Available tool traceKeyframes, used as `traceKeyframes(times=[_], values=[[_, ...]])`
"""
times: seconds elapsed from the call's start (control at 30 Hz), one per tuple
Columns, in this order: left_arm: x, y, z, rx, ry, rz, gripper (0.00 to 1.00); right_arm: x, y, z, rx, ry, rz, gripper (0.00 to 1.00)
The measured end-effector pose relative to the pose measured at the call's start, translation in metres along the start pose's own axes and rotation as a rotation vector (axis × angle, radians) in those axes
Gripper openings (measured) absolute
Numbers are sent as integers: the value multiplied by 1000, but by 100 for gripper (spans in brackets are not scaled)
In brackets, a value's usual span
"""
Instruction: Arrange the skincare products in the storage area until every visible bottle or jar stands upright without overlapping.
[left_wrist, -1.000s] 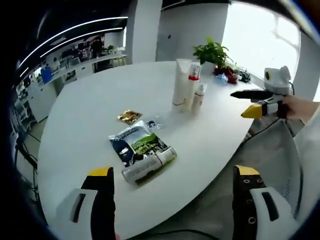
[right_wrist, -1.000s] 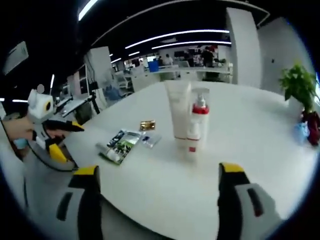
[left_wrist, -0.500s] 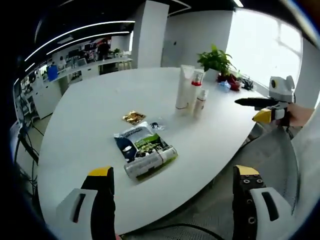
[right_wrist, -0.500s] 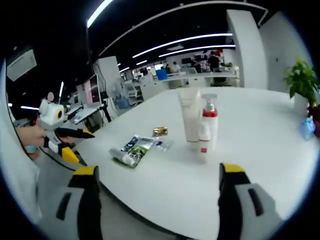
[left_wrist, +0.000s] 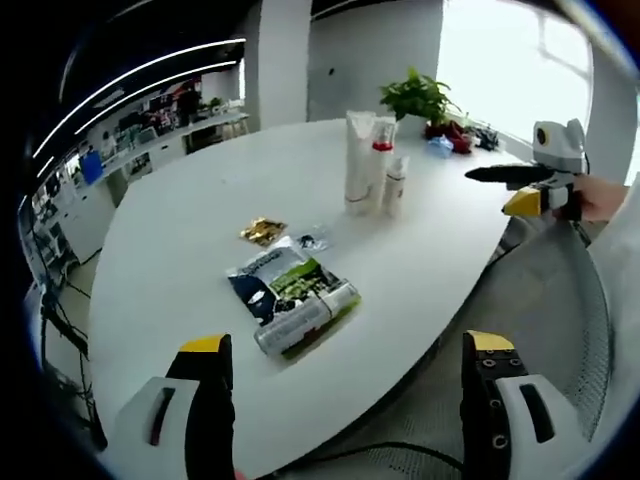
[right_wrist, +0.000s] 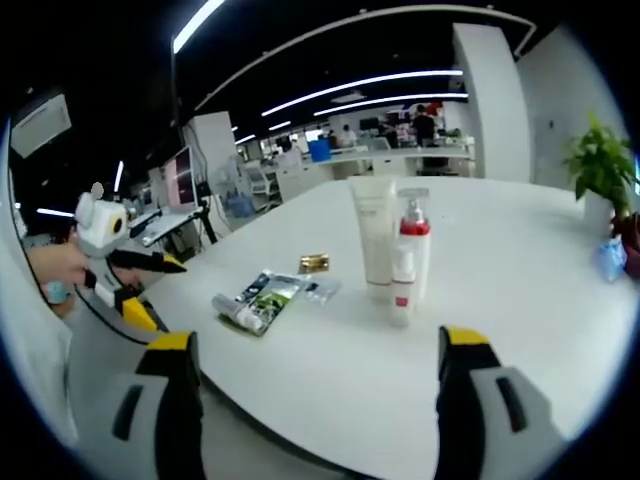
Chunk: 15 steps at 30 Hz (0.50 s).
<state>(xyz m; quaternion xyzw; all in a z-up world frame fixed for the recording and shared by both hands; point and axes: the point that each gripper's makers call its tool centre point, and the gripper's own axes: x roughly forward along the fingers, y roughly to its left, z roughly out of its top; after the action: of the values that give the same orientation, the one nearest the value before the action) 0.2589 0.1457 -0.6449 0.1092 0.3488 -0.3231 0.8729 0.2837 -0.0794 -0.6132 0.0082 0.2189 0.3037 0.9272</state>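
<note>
Partly done, by the look of it: tall white squeeze tube (left_wrist: 358, 160), red-collared pump bottle (left_wrist: 379, 172) and small white bottle (left_wrist: 396, 187) upright in a close cluster far on the white table (left_wrist: 180, 210). Left to do: silver tube (left_wrist: 305, 320) lying flat near the table's edge, against a green printed sachet (left_wrist: 277, 287), long axis running near-left to far-right. Left gripper (left_wrist: 345, 410) and right gripper (right_wrist: 315, 400) both hovering wide apart, empty, off the near edge.

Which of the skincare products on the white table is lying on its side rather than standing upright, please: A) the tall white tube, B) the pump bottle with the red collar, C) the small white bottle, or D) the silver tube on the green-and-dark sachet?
D: the silver tube lies flat across the sachet, while the tall white tube, pump bottle and small white bottle stand upright.
</note>
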Motion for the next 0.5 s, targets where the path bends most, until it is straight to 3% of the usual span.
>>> traceKeyframes(times=[0.3,0.5], values=[[21,14,-4,158,125,-48,85,1,-2,-3,-5,12,-5,99],[38,23,-7,269,201,-73,75,3,-2,-5,-9,25,-4,98]])
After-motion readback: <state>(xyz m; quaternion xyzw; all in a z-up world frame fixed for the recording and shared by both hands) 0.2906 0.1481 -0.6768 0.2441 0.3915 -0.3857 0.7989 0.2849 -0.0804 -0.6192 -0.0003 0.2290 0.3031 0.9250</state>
